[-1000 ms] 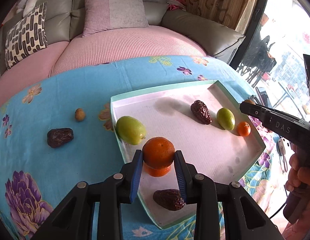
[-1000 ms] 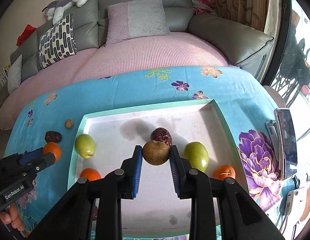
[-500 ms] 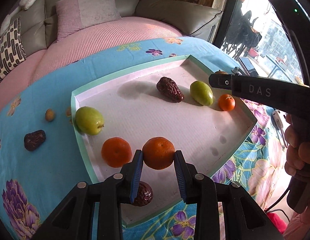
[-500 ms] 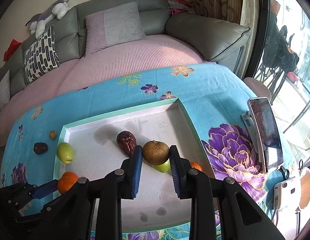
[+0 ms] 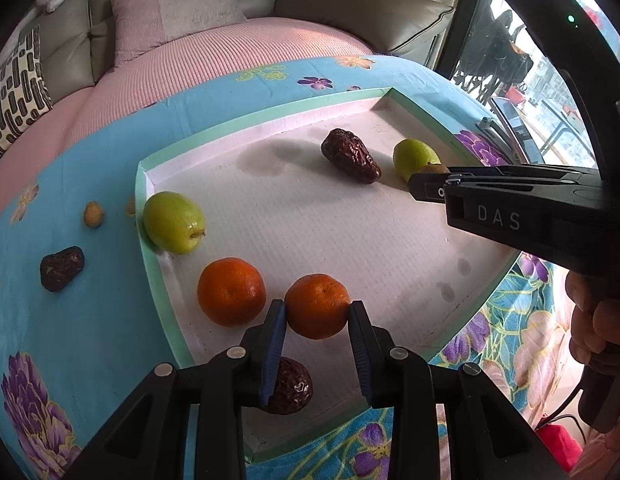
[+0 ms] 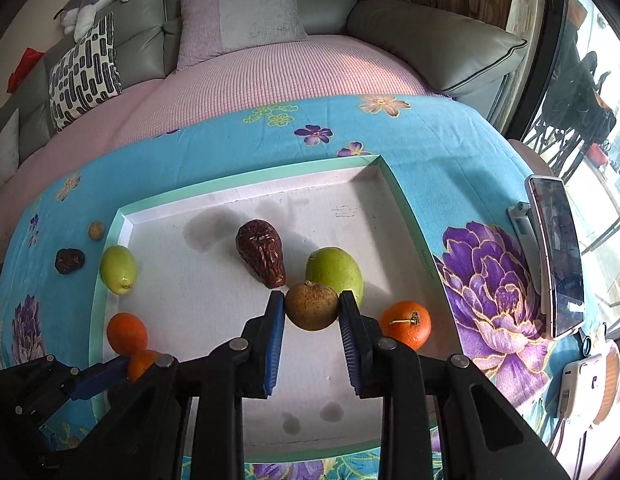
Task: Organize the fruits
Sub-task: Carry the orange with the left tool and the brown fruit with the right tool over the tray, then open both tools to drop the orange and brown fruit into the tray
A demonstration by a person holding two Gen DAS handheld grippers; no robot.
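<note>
My left gripper is shut on an orange mandarin, low over the near left part of the white tray, beside a second mandarin. My right gripper is shut on a brown round fruit, over the tray's right side, just in front of a green fruit and a red date. A third mandarin lies at the right. Another green fruit sits in the tray's left corner. A dark date lies under the left gripper.
On the blue floral cloth left of the tray lie a dark date and a small brown fruit. A phone and small devices lie at the table's right edge. A sofa stands behind.
Both grippers have lowered toward the tray with their fruits still held. The right gripper has moved right, close to the green fruit and date.
</note>
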